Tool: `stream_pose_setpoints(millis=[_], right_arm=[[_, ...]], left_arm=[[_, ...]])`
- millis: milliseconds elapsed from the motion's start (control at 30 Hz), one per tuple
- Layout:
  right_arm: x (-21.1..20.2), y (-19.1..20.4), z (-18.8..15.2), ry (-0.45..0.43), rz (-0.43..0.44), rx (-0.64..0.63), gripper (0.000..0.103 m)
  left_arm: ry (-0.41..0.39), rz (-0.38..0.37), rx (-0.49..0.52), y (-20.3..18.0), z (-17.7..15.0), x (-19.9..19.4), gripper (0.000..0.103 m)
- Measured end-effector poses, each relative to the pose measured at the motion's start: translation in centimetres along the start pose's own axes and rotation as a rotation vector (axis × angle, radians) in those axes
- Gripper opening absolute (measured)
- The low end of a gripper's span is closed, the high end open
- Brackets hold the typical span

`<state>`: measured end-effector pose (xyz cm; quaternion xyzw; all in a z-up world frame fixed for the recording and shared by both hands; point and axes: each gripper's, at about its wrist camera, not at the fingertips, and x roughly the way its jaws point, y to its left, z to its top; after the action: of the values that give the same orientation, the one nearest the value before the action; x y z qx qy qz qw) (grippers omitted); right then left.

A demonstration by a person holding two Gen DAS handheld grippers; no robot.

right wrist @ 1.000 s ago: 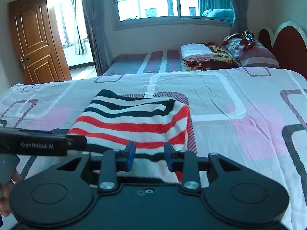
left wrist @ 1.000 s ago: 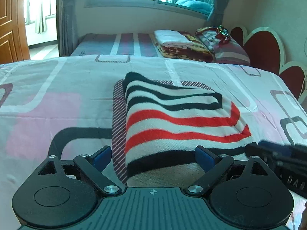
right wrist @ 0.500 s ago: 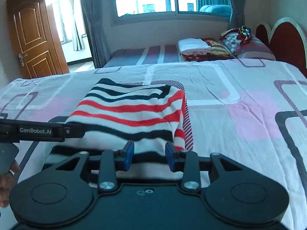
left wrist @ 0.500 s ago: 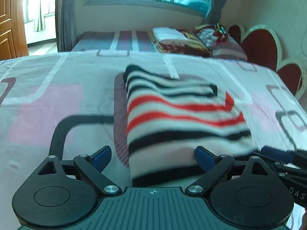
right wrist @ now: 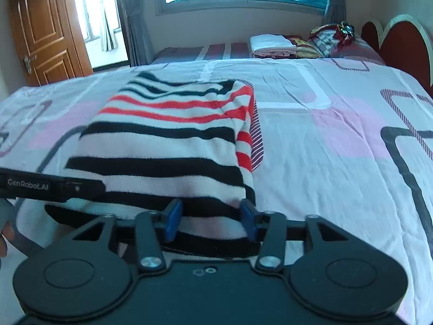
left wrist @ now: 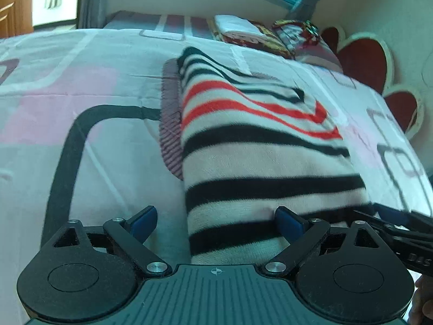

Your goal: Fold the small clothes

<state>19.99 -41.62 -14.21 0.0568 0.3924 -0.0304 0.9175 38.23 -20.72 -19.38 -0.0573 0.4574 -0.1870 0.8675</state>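
Observation:
A folded sweater (left wrist: pixel 265 157) with black, red and white stripes lies on the patterned bed sheet (left wrist: pixel 81 135). My left gripper (left wrist: pixel 215 222) is open wide at its near left corner, the left finger over bare sheet and the right finger over the cloth. The sweater (right wrist: pixel 167 140) also fills the right wrist view. There my right gripper (right wrist: pixel 210 216) sits at the near right edge, its jaws opening with the hem between them and the pads not pressing on it. Each gripper shows in the other's view: the right gripper (left wrist: pixel 400 224) and the left gripper (right wrist: pixel 54 187).
The bed sheet (right wrist: pixel 338 149) stretches wide to the right of the sweater. A red heart-shaped headboard (right wrist: pixel 400 40) stands far right. Folded blankets (right wrist: pixel 273 44) and pillows (right wrist: pixel 333 38) lie on a second bed behind. A wooden door (right wrist: pixel 40 32) is far left.
Both grippers have moved forward and down towards the sweater's near edge. The right gripper's jaws, narrow before, have spread apart. The left jaws stay wide.

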Motion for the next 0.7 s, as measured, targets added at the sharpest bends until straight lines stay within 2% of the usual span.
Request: stream_pose_setpoints(millis=[33, 133, 233, 267, 333, 433, 567, 633, 700], right_arm=[[-0.5, -0.5, 0.2, -0.009, 0.018, 0.027, 0.072], [-0.7, -1.9, 1.0, -0.027, 0.048, 0.093, 0.074], [0.7, -3.4, 2.3, 0.007, 0.096, 0.181, 0.076], [1.3, -3.9, 2.6, 0.016, 0.119, 0.211, 0.077], [2.4, -5.0, 3.3, 0.027, 0.155, 0.274, 0.079], [4.6, -6.4, 4.0, 0.054, 0.223, 0.355, 0.079], [7.4, -7.2, 4.2, 0.095, 0.273, 0.410, 0.081], [8.0, -7.2, 4.3, 0.090, 0.304, 0.418, 0.081], [8.4, -6.8, 4.7, 0.095, 0.324, 0.399, 0.081]], left_arm=[[0.000, -0.006, -0.025, 0.4, 0.4, -0.1, 0.093], [0.020, -0.018, -0.072, 1.2, 1.4, 0.4, 0.093], [0.026, -0.024, -0.105, 1.9, 2.4, 1.2, 0.094], [0.032, -0.034, -0.119, 2.1, 2.7, 1.6, 0.100], [0.038, -0.041, -0.130, 2.3, 3.1, 2.3, 0.103], [0.054, -0.089, -0.138, 2.5, 3.7, 3.5, 0.103], [0.055, -0.159, -0.150, 2.7, 4.2, 4.4, 0.103], [0.067, -0.189, -0.180, 2.9, 4.4, 4.5, 0.103], [0.071, -0.251, -0.241, 3.4, 4.6, 4.0, 0.103]])
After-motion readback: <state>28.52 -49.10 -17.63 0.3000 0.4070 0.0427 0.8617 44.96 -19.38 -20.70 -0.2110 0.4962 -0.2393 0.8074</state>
